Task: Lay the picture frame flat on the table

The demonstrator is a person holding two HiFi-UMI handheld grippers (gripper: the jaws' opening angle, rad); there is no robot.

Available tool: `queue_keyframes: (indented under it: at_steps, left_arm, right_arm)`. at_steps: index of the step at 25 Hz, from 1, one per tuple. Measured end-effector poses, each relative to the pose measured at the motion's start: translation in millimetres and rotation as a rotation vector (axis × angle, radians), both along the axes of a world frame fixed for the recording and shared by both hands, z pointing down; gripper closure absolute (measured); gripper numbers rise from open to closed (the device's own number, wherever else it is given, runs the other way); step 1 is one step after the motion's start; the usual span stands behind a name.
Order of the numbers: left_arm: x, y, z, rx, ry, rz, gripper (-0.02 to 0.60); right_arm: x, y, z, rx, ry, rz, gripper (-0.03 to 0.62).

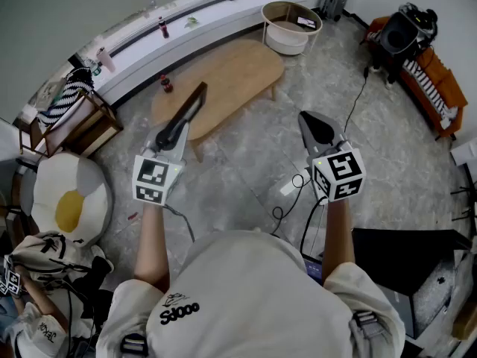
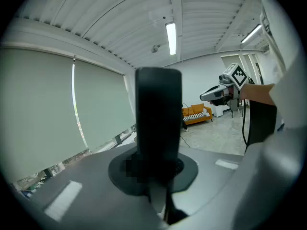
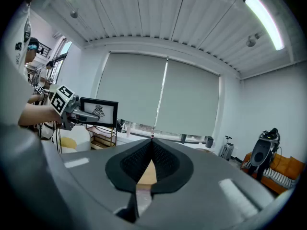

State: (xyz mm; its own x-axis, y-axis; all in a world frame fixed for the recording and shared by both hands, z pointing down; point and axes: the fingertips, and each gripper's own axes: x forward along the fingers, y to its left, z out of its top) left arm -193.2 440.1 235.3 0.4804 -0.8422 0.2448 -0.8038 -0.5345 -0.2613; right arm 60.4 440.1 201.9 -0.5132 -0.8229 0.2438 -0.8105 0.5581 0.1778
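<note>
A black picture frame (image 1: 192, 107) is held up in the air over the near left end of the oval wooden table (image 1: 238, 69), with my left gripper (image 1: 173, 134) shut on its lower edge. In the left gripper view the frame (image 2: 158, 111) stands upright between the jaws, edge-on. The right gripper view shows the frame's (image 3: 99, 111) white picture with a dark figure. My right gripper (image 1: 316, 127) is shut and holds nothing, raised over the floor to the right of the table. Its tips meet in its own view (image 3: 152, 139).
A red bottle (image 1: 166, 84) stands on the table's left end. A round side table (image 1: 292, 22) sits beyond its far end. An orange sofa (image 1: 436, 88) is at the right, a wooden rack (image 1: 82, 121) and an egg-shaped cushion (image 1: 71, 200) at the left. Cables (image 1: 287, 200) lie on the floor.
</note>
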Motion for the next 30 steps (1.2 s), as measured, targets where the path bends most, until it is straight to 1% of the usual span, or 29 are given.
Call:
queue_keyframes:
  at_steps: [8,12,16,20,25,30]
  left_arm:
    - [29.7,3.0,3.4,0.008,0.005,-0.015,0.562]
    - [42.6,10.3,11.4,-0.008,0.001,-0.039,0.561]
    - [62.9,17.7,19.1,-0.025,0.000,-0.054,0.562]
    - [71.2,17.4,23.1,-0.035,0.003,-0.061,0.561]
    - [76.2,1.3,23.8,-0.031,0.010,-0.055,0.561]
    - [74.6,-31.9,36.1,-0.050,0.016,-0.038,0.561]
  right_arm:
    - [28.2,-4.8,1.7,-0.003,-0.073,-0.015,0.591]
    - [38.0,-2.1,10.1,0.011,-0.081,-0.053,0.591]
    - [54.3,-2.5,19.7,-0.013,-0.086,-0.094,0.591]
    - [64.3,-6.8,20.0,-0.013,-0.080,-0.087,0.591]
    - [75.4,-23.4,24.9,-0.026,-0.091,-0.046,0.591]
    - [71.0,-49.0,33.0,-0.045,-0.087,-0.053,0.591]
